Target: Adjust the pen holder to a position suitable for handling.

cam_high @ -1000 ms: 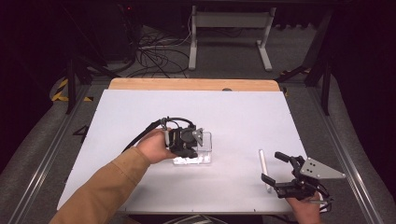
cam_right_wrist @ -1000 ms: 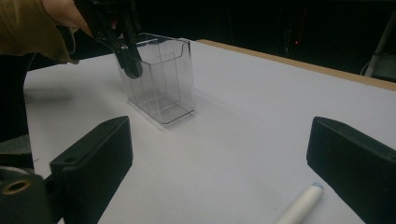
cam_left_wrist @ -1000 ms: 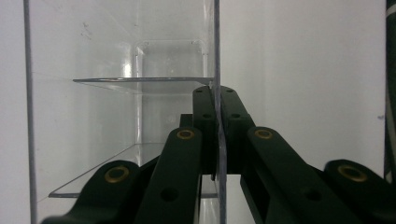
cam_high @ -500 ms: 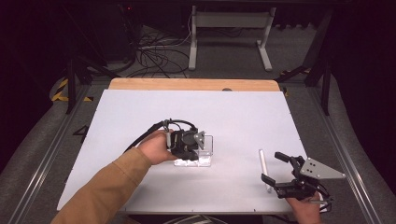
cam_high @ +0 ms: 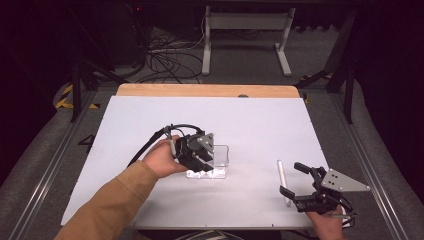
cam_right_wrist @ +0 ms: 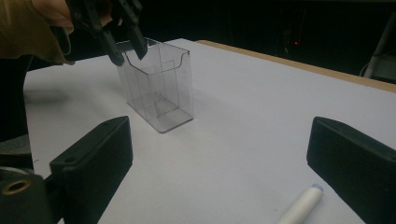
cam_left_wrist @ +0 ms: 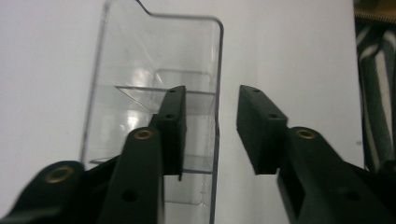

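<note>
Left claw (cam_high: 200, 159) at clear plastic box (cam_high: 216, 162), mid-tabletop (cam_high: 250, 125): jaws parted, straddling one box wall, one jaw inside, one outside, not clamped. Box upright on white tabletop. White cylindrical stick (cam_high: 282, 180) lies flat near front right edge. Right claw (cam_high: 295, 181) just beside stick, jaws wide apart, gripping nothing.

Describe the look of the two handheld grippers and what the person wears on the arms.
Both grippers are black with two flat, blocky jaws. The left gripper carries a grey three-cornered plate and trails a black cable that loops behind the hand; brass-coloured rivets dot its jaw arms in its own view. The right gripper has the same grey plate. The left forearm wears a tan long sleeve.
</note>
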Motion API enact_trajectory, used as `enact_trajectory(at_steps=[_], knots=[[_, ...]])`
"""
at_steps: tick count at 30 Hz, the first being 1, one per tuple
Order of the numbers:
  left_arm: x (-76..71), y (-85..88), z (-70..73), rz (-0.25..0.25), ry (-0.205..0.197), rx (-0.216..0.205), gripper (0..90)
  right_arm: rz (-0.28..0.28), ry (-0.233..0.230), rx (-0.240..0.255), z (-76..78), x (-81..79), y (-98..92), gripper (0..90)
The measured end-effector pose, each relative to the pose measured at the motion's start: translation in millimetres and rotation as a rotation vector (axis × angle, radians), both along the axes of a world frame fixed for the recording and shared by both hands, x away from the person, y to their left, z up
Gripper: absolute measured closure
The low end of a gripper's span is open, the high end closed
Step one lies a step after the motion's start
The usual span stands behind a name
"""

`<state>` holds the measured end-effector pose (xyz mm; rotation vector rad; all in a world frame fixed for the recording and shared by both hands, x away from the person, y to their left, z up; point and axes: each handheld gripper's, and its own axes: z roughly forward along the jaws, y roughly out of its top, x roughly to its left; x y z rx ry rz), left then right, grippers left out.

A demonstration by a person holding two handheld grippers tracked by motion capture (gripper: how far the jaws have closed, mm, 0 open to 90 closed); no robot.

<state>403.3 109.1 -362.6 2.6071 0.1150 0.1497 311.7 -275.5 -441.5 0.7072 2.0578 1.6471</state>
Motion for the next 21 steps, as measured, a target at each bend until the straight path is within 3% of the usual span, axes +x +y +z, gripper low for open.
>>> enact_trajectory(at_steps=[9, 11, 17, 21], knots=[[-24.5, 35.6, 21.6, 0.082, -0.099, -0.240, 43.0, -0.016, -0.011, -0.015, 3.5, -1.4, 1.1, 6.8], [-26.8, 41.6, 23.3, 0.095, -0.104, -0.274, 42.1, -0.017, -0.010, -0.017, 4.3, -1.7, 1.3, 6.7], [-32.3, 50.9, 26.7, 0.113, -0.116, -0.327, 37.1, -0.017, -0.021, -0.031, 6.7, -1.9, 3.2, 5.5], [-37.3, 59.5, 27.8, 0.128, -0.117, -0.404, 32.3, -0.037, -0.033, -0.028, 6.3, -2.1, 3.7, 5.3]])
